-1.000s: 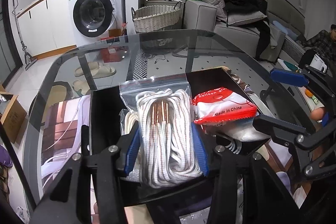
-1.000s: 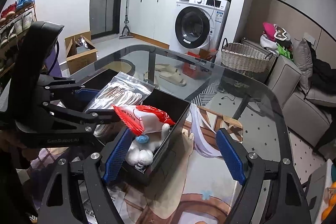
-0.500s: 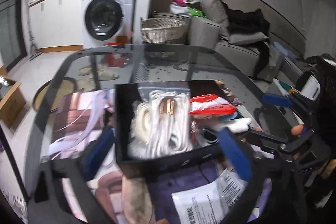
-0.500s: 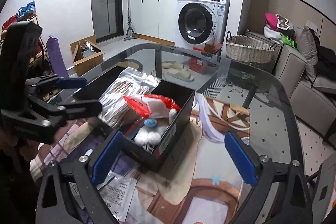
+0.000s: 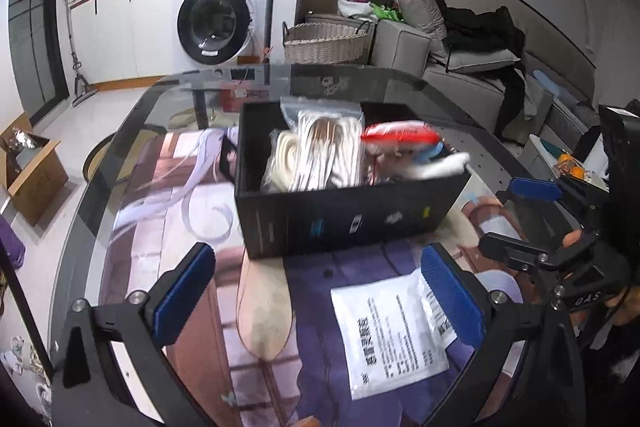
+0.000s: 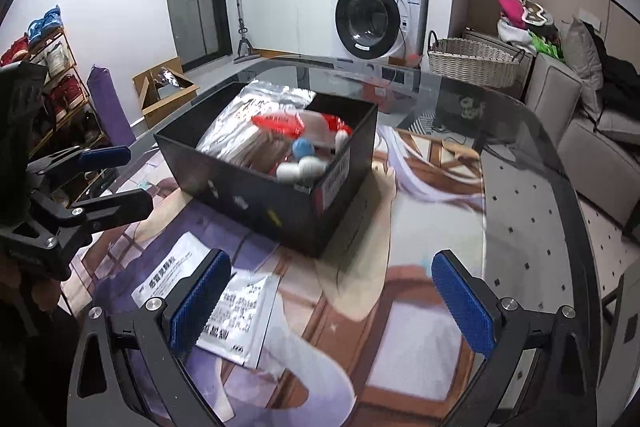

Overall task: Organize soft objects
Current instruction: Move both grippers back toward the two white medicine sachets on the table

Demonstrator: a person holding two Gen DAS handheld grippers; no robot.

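A black box (image 5: pixel 344 215) stands on the printed mat in the middle of the glass table; it also shows in the right wrist view (image 6: pixel 256 195). Inside lie a clear bag of white rope (image 5: pixel 324 151), a red-topped packet (image 5: pixel 396 133) and white and blue soft balls (image 6: pixel 300 159). A white flat packet (image 5: pixel 388 331) lies on the mat in front of the box, also in the right wrist view (image 6: pixel 224 303). My left gripper (image 5: pixel 316 291) is open and empty, pulled back from the box. My right gripper (image 6: pixel 332 299) is open and empty, just above the mat.
The glass table edge (image 5: pixel 96 195) curves at left. A cardboard box (image 5: pixel 28 171) sits on the floor. A wicker basket (image 6: pixel 472 63), washing machine (image 6: pixel 372 11) and sofa (image 5: pixel 480 79) stand beyond the table. A shoe rack (image 6: pixel 52 75) is at far left.
My left gripper let go of the rope bag in the box, opened wide and pulled back. My right gripper also drew back from the box. The white flat packet came into view.
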